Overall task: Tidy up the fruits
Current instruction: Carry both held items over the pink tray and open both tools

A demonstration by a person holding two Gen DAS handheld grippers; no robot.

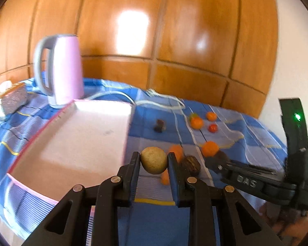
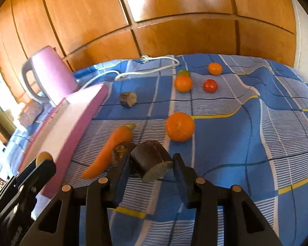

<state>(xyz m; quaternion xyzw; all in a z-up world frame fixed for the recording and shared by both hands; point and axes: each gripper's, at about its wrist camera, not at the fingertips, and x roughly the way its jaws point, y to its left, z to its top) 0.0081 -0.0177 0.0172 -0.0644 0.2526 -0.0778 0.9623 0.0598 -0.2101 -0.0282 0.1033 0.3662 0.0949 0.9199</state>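
- Left gripper [image 1: 154,161] pinches a round tan fruit [image 1: 154,160], matte and speckled, lifted just right of the pink tray [image 1: 71,143].
- Right gripper [image 2: 152,167] holds a dark cut chunk [image 2: 152,160] w/ a pale grainy face; right pad looks slightly clear of it, prob. loose.
- Right view alone shows the whole carrot [image 2: 110,149] beside the tray; left view alone shows the tray's inside.

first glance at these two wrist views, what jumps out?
The left gripper is shut on a round tan fruit, held just right of the pink tray. The right gripper has a dark cut chunk between its fingers, next to a carrot on the blue checked cloth. Further back lie oranges and a red tomato, with a pink kettle behind the tray.
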